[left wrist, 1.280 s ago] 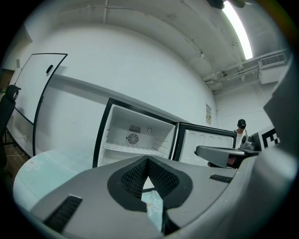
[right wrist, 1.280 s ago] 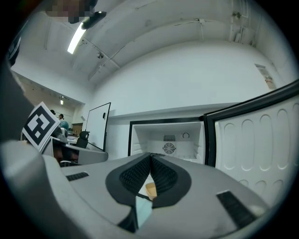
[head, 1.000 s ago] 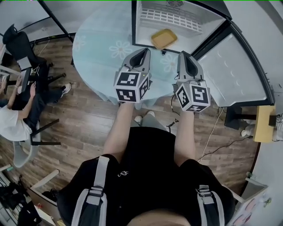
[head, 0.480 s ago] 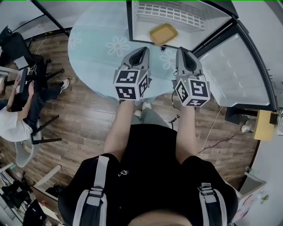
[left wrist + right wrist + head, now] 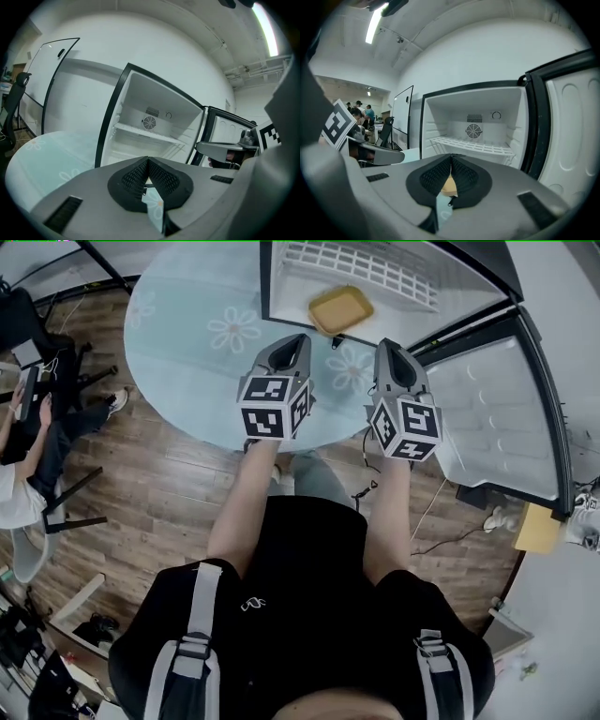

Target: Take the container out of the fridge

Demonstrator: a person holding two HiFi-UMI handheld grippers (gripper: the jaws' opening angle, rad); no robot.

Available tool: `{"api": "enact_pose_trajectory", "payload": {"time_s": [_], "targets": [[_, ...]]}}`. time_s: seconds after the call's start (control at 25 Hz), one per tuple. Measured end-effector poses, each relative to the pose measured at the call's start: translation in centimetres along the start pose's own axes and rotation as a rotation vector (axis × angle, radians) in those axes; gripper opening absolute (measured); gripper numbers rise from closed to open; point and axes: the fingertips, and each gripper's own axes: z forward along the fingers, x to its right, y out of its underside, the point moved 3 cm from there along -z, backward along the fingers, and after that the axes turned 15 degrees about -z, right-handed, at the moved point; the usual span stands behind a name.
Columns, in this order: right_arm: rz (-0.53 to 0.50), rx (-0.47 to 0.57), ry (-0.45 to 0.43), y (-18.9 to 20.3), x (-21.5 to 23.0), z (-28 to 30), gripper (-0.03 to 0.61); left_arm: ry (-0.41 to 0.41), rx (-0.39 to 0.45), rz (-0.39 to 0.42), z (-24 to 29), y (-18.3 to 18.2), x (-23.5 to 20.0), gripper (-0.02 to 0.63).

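Note:
A flat yellow container [image 5: 340, 310] lies on the floor of the open white fridge [image 5: 266, 277], which stands on a round pale-blue table [image 5: 187, 362]. In the right gripper view a sliver of the container [image 5: 449, 186] shows between the pads. My left gripper [image 5: 298, 338] and right gripper [image 5: 387, 345] hover side by side over the table's edge, just short of the fridge opening. Both are shut and hold nothing. The container is hidden in the left gripper view, where the left gripper [image 5: 148, 161] points at the fridge [image 5: 140, 103].
The fridge door [image 5: 497, 418] stands swung open to the right. A wire shelf [image 5: 473, 145] crosses the fridge's upper part. A person sits on a chair [image 5: 28, 474] at the far left. Cables [image 5: 422, 521] trail over the wooden floor.
The head view has shifted, so table and fridge sit further left in frame. Both grippers stay shut, side by side, at about the same distance from the container.

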Motion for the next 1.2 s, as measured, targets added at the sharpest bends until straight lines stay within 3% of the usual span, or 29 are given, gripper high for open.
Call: {"api": "enact_pose_trajectory", "payload": {"time_s": [0.08, 0.16, 0.68, 0.84, 0.92, 1.2], "targets": [[-0.006, -0.032, -0.007, 1.0, 1.2, 1.2, 0.003, -0.026, -0.009, -0.02, 1.5, 0.1, -0.4, 0.002], [-0.012, -0.068, -0.025, 2.3, 2.3, 2.7, 0.057, -0.047, -0.01, -0.035, 3.0, 0.3, -0.7, 0.002], [-0.115, -0.256, -0.151, 10.2, 4.4, 12.1, 0.057, -0.216, -0.05, -0.149, 10.3, 4.2, -5.0, 0.003], [-0.102, -0.312, -0.148, 12.0, 5.0, 14.7, 0.057, -0.262, -0.062, -0.195, 12.3, 5.1, -7.0, 0.005], [-0.116, -0.333, -0.143, 12.6, 5.3, 15.9, 0.057, -0.272, -0.066, -0.208, 12.8, 5.3, -7.3, 0.054], [-0.124, -0.399, -0.168, 14.8, 6.3, 19.0, 0.084, -0.315, -0.1, -0.234, 14.4, 7.0, -7.3, 0.054]]}}
